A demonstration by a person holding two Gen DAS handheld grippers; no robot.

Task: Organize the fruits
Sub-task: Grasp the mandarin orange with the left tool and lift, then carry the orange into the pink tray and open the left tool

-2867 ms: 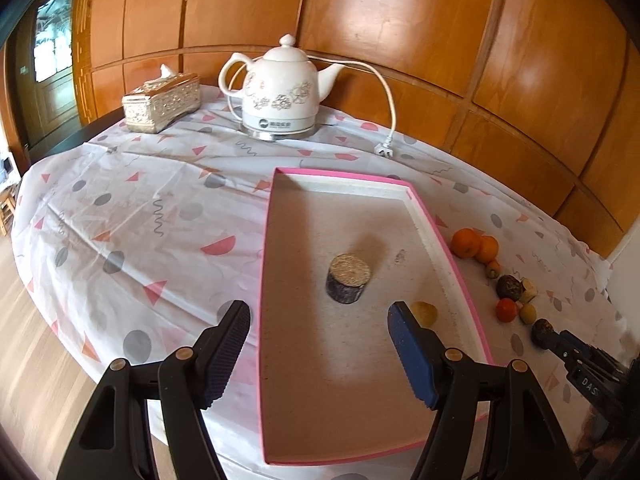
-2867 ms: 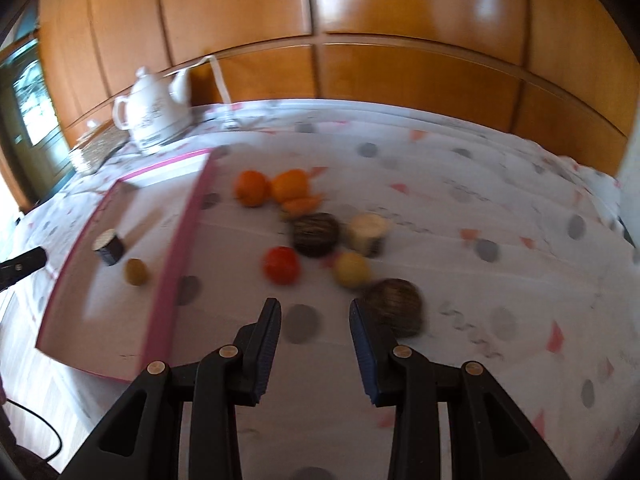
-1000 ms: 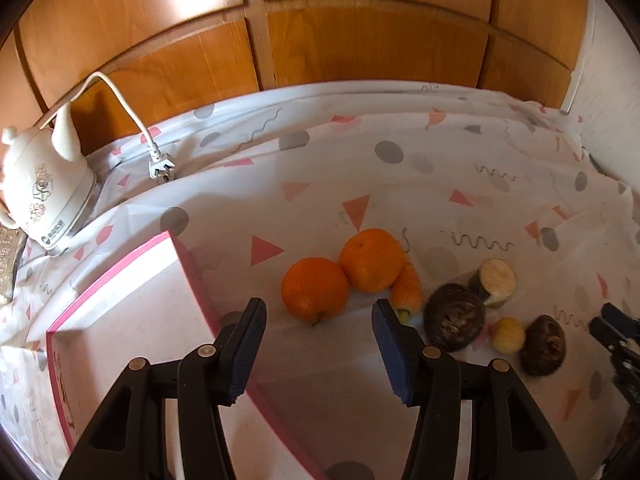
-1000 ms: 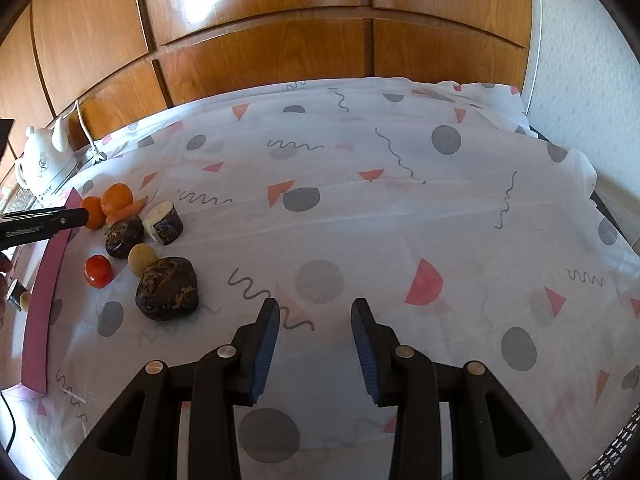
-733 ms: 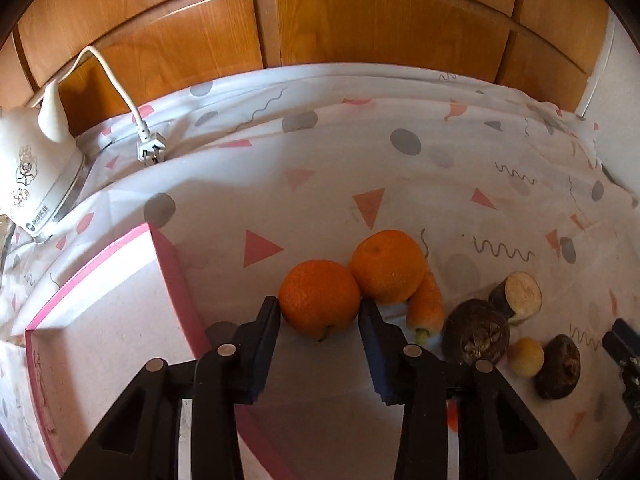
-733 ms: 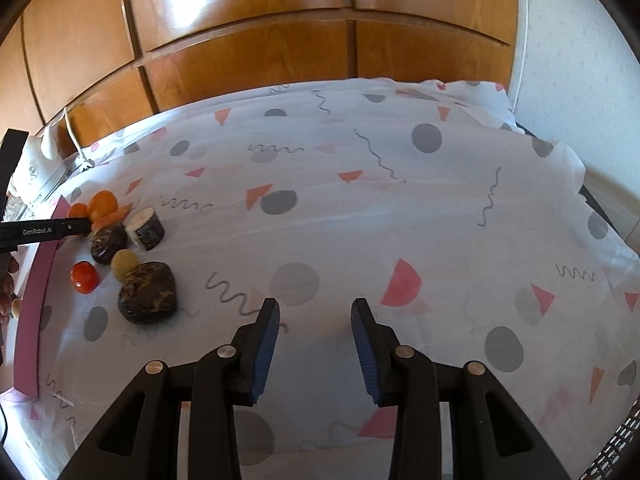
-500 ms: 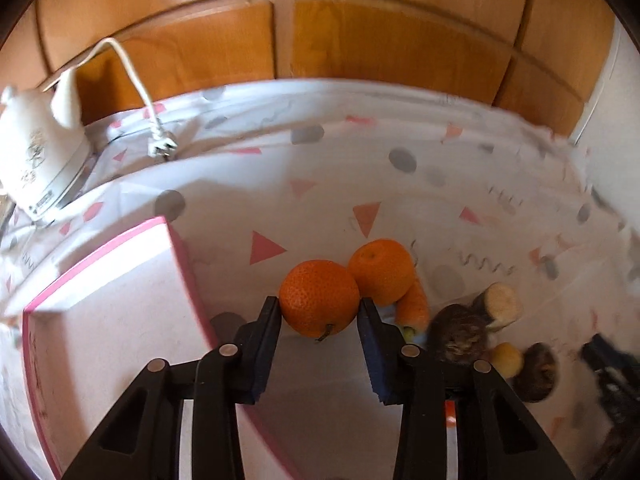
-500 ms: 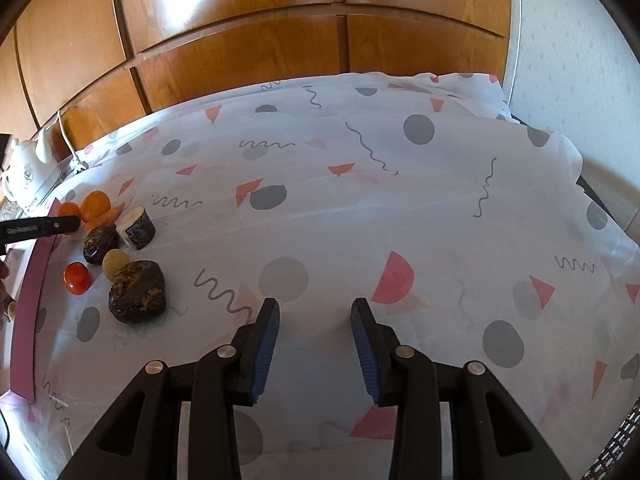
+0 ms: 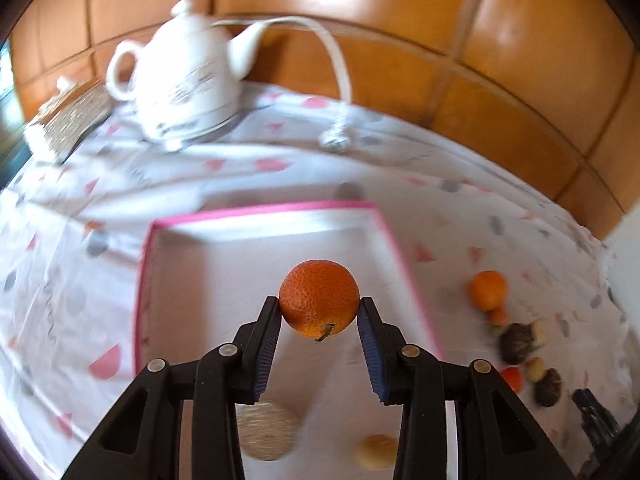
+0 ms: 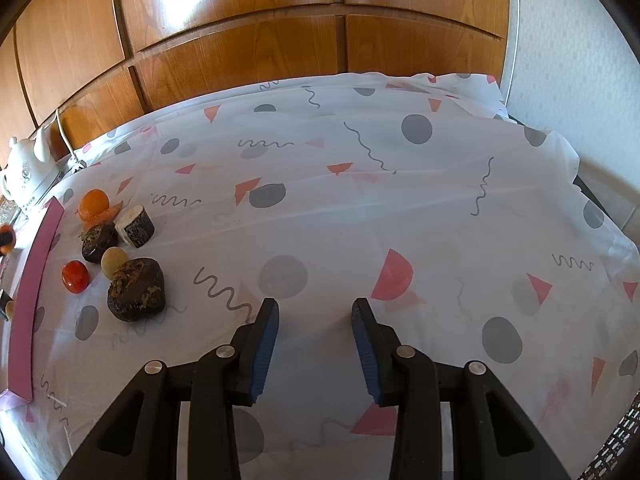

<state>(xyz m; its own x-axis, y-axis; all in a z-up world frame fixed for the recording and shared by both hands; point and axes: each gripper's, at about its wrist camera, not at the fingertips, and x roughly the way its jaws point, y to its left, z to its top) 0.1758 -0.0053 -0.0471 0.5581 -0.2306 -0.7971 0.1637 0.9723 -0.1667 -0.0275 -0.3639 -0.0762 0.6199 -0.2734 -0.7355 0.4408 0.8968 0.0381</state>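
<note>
A round orange fruit with a short stem [image 9: 319, 299] is pinched between the blue pads of the left hand-held gripper [image 9: 319, 316], lifted over the shallow pink-rimmed tray [image 9: 264, 210]. The jaws closed in on it within the last moment and now press both its sides. Low in the tray, half hidden behind the gripper's black frame, lie a blurred pale round disc [image 9: 269, 432] and a small yellowish lump [image 9: 377, 457]; what they are is hard to tell.

Right of the tray, on the surface under a white patterned cloth [image 10: 360, 208], sit a second orange fruit [image 9: 488, 290], a small red fruit [image 10: 75, 276], dark lumpy pieces [image 10: 137, 289] and a cut log-like slice [image 10: 135, 220].

The right hand-held gripper [image 10: 315, 320] hangs over bare cloth, jaws narrowly apart with nothing between them.

A white ceramic teapot [image 9: 188, 76], smeared by motion, stands far left.
</note>
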